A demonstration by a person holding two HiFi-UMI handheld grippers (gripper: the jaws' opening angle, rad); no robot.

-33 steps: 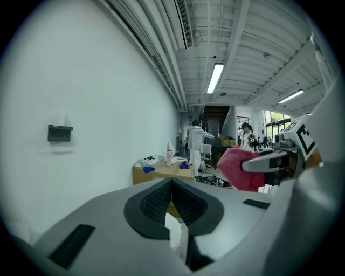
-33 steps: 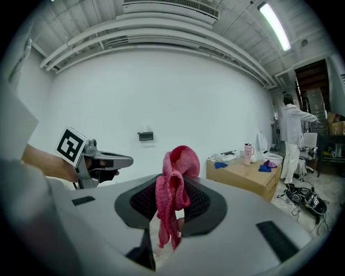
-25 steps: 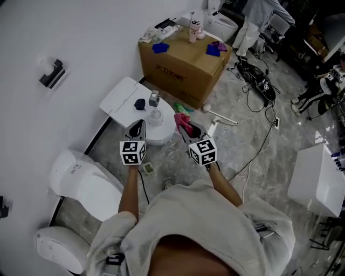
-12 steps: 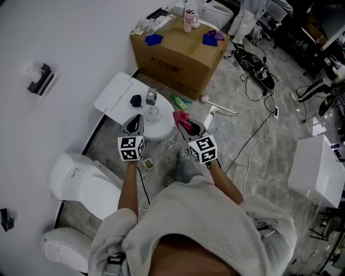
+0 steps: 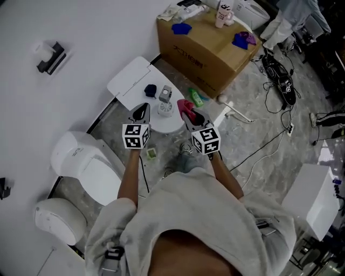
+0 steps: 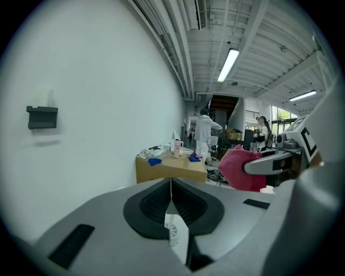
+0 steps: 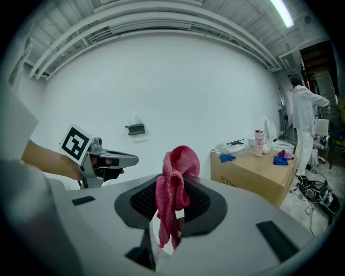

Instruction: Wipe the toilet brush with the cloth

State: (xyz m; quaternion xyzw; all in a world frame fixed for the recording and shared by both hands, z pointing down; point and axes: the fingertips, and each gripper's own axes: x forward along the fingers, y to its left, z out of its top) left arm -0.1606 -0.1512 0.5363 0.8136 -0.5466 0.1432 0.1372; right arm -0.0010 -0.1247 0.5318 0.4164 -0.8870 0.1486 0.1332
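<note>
Just beyond the person's outstretched forearms, both tools point at a low round white stand (image 5: 173,125) on the marble floor. On that stand sits a small white round piece with a grey top (image 5: 165,108), which appears to be the toilet brush, though its shape is hard to make out from above. It lies between the two tool tips and slightly farther away.

The left gripper (image 5: 143,108) has its jaws pressed together with nothing between them. In its own view the white round piece shows through the slit straight ahead. The right gripper (image 5: 188,114) is clamped on a pink cloth (image 5: 183,103). The cloth bunches above the pads and hangs in a fold below them, just right of the brush and apart from it.

To the left of the stand a white flat panel (image 5: 128,82) leans toward the wall with a dark blue lump (image 5: 151,90) on it. A toilet (image 5: 86,170) stands near left. A green bottle (image 5: 195,97) lies just right of the cloth. Beyond it a white long-handled stick (image 5: 238,112) rests on the floor. Far right, a cardboard box (image 5: 207,51) carries a pink tumbler (image 5: 221,16) and blue rags (image 5: 181,28).
</note>
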